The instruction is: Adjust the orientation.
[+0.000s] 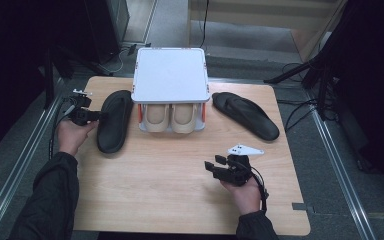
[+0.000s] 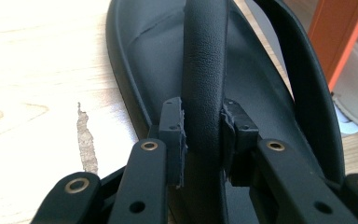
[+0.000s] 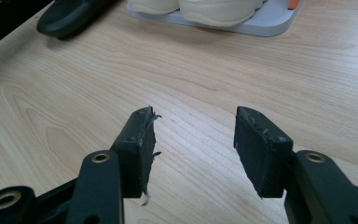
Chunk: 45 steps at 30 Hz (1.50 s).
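Your left gripper [image 2: 204, 140] sits lowest in its own view, jaws clamped on the strap [image 2: 205, 70] of the left sandal [image 1: 114, 120]. That black flip-flop lies at centre left of the high frame, just beside the white shoe rack [image 1: 170, 75]. Judgement: light, flexible foam; the strap will stretch, so expect the sole to sag and swing. Grip low near the toe post. Matte black, smooth, faintly creased. Your right gripper [image 3: 193, 149] hovers with jaws apart over bare table [image 3: 214, 74], lower right.
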Each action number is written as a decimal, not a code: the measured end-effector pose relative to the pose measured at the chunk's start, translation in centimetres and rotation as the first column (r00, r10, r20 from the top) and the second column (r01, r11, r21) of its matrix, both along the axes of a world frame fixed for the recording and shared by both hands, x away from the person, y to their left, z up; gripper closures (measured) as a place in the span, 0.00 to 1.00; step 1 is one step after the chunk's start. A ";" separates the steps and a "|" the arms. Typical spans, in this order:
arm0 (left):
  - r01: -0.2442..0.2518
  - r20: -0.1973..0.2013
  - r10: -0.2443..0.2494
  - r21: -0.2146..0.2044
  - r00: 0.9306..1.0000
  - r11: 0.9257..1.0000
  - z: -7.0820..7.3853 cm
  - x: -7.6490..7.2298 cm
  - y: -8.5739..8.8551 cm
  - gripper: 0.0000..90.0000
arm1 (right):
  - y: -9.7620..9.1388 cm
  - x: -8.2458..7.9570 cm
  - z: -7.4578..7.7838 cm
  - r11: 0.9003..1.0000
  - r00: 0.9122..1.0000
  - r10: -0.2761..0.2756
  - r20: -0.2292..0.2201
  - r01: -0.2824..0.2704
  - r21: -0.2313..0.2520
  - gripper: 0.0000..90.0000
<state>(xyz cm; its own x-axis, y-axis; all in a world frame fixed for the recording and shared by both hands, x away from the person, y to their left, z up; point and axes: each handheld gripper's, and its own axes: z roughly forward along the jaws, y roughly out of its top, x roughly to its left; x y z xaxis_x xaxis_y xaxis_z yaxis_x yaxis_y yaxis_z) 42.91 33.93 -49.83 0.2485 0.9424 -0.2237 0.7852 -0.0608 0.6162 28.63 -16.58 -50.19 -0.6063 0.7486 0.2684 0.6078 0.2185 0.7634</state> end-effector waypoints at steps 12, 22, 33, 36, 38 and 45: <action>-0.013 0.030 0.014 -0.042 0.999 0.999 2.3 -2.3 1.0 0.82 | -0.3 0.2 0.2 1.000 1.000 -0.008 0.002 0.008 0.008 0.54; -0.020 0.045 0.023 -0.074 0.999 0.997 3.9 -6.7 1.6 0.82 | 0.0 1.3 0.6 1.000 1.000 0.007 0.014 -0.007 0.010 0.54; 0.005 0.068 0.001 -0.081 0.998 0.997 4.6 -11.7 -0.1 0.82 | 0.1 3.4 1.1 0.999 0.999 -0.003 0.032 0.001 0.041 0.53; 0.037 0.060 -0.031 -0.097 0.998 0.995 4.3 -12.9 -1.3 0.82 | -0.1 4.2 1.3 0.999 1.000 -0.012 0.004 0.012 0.048 0.53; 0.056 0.058 -0.051 -0.089 0.997 0.994 4.3 -13.8 -2.3 0.82 | -0.1 4.6 1.5 0.999 1.000 -0.017 0.019 0.017 0.040 0.54; 0.090 0.072 -0.084 -0.082 0.994 0.993 3.9 -16.7 -4.9 0.82 | -0.7 6.3 1.8 0.998 0.998 -0.049 0.033 0.047 0.037 0.54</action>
